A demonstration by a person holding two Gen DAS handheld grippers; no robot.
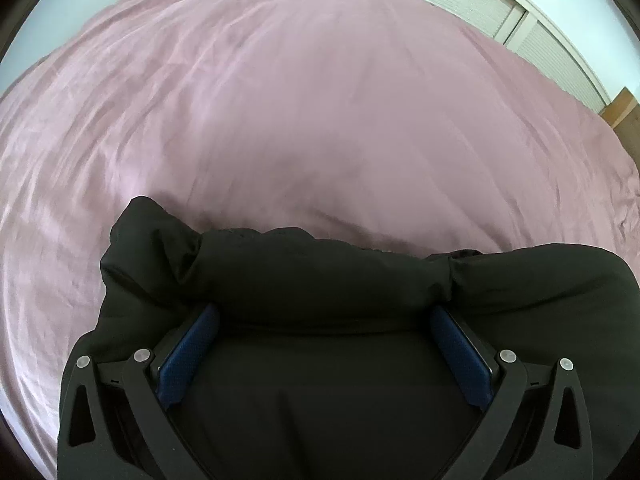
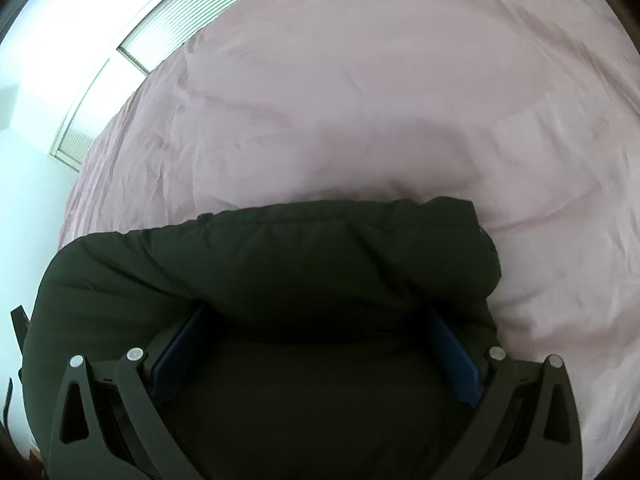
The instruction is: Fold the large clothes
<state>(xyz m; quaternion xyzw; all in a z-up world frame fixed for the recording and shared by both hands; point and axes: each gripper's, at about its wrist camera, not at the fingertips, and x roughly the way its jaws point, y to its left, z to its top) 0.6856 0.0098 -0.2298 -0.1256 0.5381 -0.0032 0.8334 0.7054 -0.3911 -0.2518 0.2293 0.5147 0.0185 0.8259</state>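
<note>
A bulky black padded garment (image 1: 320, 272) lies bunched on a pink bed sheet (image 1: 280, 100). In the left wrist view my left gripper (image 1: 324, 316) stands wide open, its blue pads (image 1: 188, 356) either side of a thick fold of the garment, with fabric filling the gap. In the right wrist view the same garment (image 2: 280, 260) fills the lower half. My right gripper (image 2: 316, 316) is also wide open, blue pads (image 2: 456, 360) straddling a fold. The fingertips of both are partly hidden by the cloth.
The pink sheet (image 2: 380, 100) covers the whole bed beyond the garment. White slatted wardrobe doors (image 1: 500, 4) stand past the far edge, also in the right wrist view (image 2: 180, 28). A wooden piece (image 1: 624, 108) shows at the right. A white wall (image 2: 24, 160) is at the left.
</note>
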